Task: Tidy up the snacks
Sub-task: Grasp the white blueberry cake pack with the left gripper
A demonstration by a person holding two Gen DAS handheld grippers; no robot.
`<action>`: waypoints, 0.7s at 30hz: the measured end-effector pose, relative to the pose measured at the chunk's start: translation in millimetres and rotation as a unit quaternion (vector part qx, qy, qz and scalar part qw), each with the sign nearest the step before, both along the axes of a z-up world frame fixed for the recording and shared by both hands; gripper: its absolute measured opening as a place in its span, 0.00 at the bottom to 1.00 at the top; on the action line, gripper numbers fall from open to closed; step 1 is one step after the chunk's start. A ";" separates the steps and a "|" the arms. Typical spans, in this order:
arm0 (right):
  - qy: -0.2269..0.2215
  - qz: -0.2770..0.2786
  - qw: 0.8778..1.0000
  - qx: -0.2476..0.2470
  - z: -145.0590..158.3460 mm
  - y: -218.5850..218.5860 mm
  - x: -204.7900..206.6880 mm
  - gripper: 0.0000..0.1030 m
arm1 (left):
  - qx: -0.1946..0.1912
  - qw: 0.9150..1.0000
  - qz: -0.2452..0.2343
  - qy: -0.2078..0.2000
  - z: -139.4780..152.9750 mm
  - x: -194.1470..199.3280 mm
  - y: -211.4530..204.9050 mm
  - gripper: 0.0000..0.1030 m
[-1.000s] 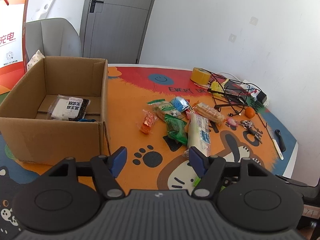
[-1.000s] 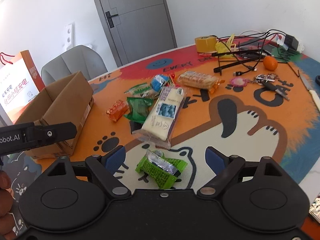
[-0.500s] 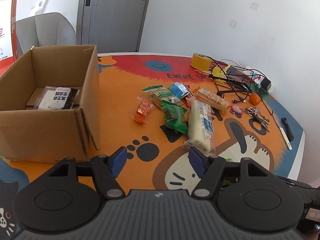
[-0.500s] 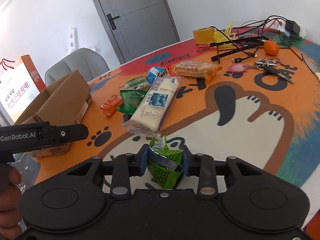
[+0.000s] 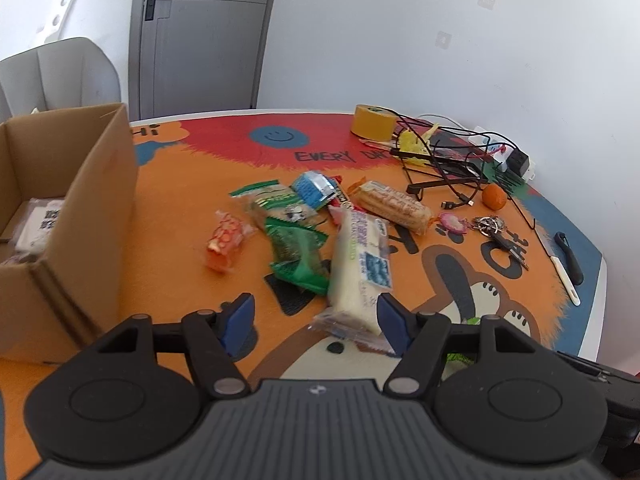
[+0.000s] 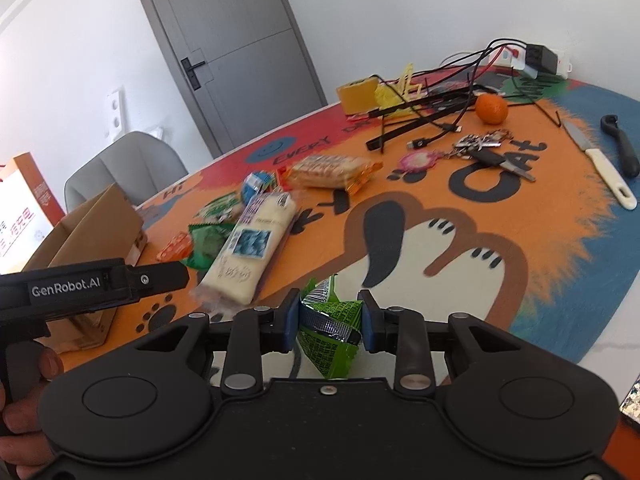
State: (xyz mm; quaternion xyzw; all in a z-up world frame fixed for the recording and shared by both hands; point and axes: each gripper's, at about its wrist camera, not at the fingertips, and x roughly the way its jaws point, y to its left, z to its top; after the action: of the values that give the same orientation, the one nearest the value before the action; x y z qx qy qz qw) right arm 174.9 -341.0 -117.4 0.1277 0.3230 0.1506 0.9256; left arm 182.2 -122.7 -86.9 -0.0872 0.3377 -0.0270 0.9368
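A grey door (image 5: 200,36) with a black lever handle (image 6: 194,72) stands shut in the white wall behind the surface (image 6: 560,216), which wears a bright orange cartoon-cat cover. At the far edge sits a roll of yellow tape (image 5: 372,122), just beside a tangle of black cables (image 5: 444,160) running to a white power strip (image 6: 540,58). An orange fruit (image 6: 491,108) rests near a bunch of keys (image 6: 486,148) with a pink charm (image 6: 418,160). Off to the right lie a white-handled knife (image 6: 600,164) and a black tool (image 6: 622,146), side by side but apart. A grey chair (image 5: 60,74) stands at the door, and an orange-and-white paper bag (image 6: 24,208) farther left.
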 end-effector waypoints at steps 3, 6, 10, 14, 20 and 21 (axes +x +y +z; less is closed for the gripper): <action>-0.011 -0.011 1.000 -0.002 0.4 -4.2 4.3 0.31 | 0.002 1.000 -0.009 -0.001 -1.7 10.4 -10.7 0.57; -0.004 -0.016 1.000 -0.005 -5.1 -5.6 8.6 0.34 | 0.009 1.000 -0.014 0.002 -5.9 20.1 -18.8 0.52; -0.001 -0.022 1.000 0.002 -10.8 -5.8 9.9 0.41 | 0.012 1.000 -0.016 0.010 -13.0 32.9 -26.7 0.51; 0.000 -0.017 1.000 -0.026 -7.4 0.1 7.1 0.42 | 0.007 0.999 -0.025 0.021 -24.3 40.3 -28.9 0.51; -0.005 -0.025 0.999 -0.025 -9.5 -0.1 3.5 0.33 | 0.030 0.999 -0.035 0.023 -31.9 42.7 -33.6 0.39; -0.003 -0.024 0.999 -0.021 -9.2 -0.7 3.8 0.32 | 0.030 0.999 -0.037 0.021 -31.8 41.9 -33.5 0.34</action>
State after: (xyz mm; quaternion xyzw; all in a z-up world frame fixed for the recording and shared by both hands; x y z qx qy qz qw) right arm 178.7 -341.7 -126.6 0.1153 0.3206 0.1215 0.9323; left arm 224.1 -156.2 -118.7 -0.0472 0.3610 -0.0494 0.9301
